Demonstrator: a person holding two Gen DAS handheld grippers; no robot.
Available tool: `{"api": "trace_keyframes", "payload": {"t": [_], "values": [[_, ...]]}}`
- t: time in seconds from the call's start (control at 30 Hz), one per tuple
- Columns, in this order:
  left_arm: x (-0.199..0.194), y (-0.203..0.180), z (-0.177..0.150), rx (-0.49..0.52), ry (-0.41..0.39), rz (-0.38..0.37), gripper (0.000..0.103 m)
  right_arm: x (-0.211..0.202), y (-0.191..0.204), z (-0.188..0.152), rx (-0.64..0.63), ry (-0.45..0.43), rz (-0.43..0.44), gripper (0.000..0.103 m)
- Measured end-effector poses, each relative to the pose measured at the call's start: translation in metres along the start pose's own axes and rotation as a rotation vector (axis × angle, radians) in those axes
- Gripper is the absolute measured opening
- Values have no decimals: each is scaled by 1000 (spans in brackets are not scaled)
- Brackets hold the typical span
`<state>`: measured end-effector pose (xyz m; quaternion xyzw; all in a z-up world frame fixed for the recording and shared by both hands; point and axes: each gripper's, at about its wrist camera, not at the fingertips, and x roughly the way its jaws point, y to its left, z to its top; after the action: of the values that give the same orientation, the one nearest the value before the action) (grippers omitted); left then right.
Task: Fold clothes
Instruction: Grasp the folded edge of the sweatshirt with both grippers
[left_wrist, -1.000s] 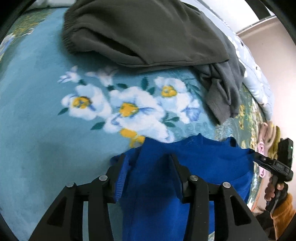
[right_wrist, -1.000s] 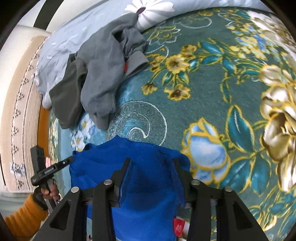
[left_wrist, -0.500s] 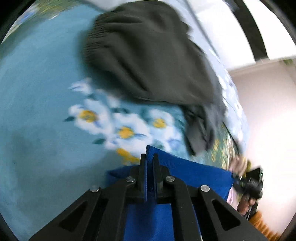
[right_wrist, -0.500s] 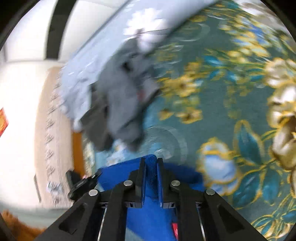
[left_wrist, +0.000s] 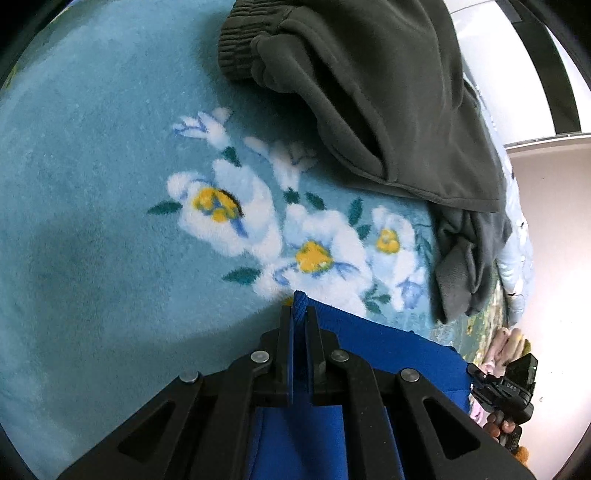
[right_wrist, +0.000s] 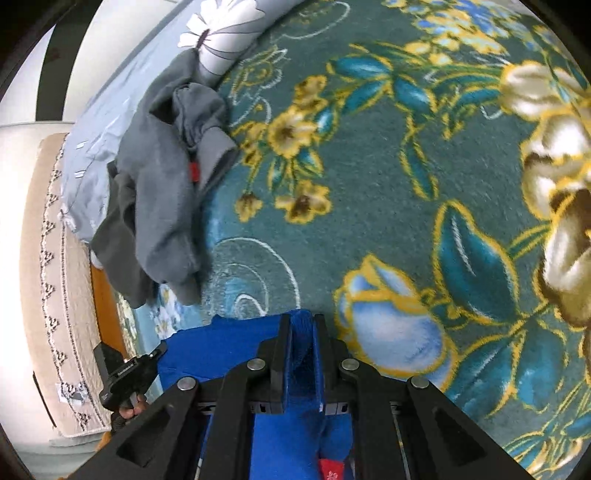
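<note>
Plush, fuzzy floral blanket (left_wrist: 92, 221) covers the bed beyond each matt black plastic gripper (left_wrist: 299, 332). Blue knit garment (left_wrist: 388, 350) looks soft; dark sweatshirt (left_wrist: 388, 92) beyond is matt fleece.

Blue garment (left_wrist: 388, 354) running under the gripper body and off the bottom edge, dark green garment (left_wrist: 369, 92) cropped at top, small red tag (right_wrist: 330, 473) unreadable

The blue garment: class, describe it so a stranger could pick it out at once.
Find the teal floral blanket covering the bed. At its near edge lies the blue garment, a corner pinched in each tool. Unlike the grey clothes heaped farther back, it is bright blue.
</note>
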<state>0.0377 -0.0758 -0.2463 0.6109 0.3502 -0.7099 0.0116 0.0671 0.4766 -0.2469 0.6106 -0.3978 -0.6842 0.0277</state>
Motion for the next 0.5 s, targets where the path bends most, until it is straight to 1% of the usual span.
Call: {"api": "trace_keyframes", "payload": {"t": [0.1, 0.13, 0.17, 0.2, 0.27, 0.3, 0.4, 0.5], "values": [[0, -7, 2, 9, 28, 25, 9, 4, 1, -1, 27, -3, -16, 11], [-1, -10, 3, 9, 36, 32, 14, 5, 1, -1, 37, -3, -17, 11], [-2, -13, 3, 9, 44, 40, 17, 3, 1, -1, 50, -3, -14, 14], [-7, -14, 3, 6, 40, 44, 19, 1, 1, 0, 67, -8, -9, 14], [-19, -15, 2, -3, 26, 51, 26, -10, 0, 0, 92, -37, -17, 14], [-25, -16, 2, -8, 19, 55, 27, -16, 0, 0, 101, -55, -26, 14], [-54, -9, -1, -51, -51, 101, 27, -42, -3, -7, 114, -125, -92, 14], [-77, -8, -15, -68, -94, 79, 27, -67, 1, -26, 84, -187, -181, 15]]}}
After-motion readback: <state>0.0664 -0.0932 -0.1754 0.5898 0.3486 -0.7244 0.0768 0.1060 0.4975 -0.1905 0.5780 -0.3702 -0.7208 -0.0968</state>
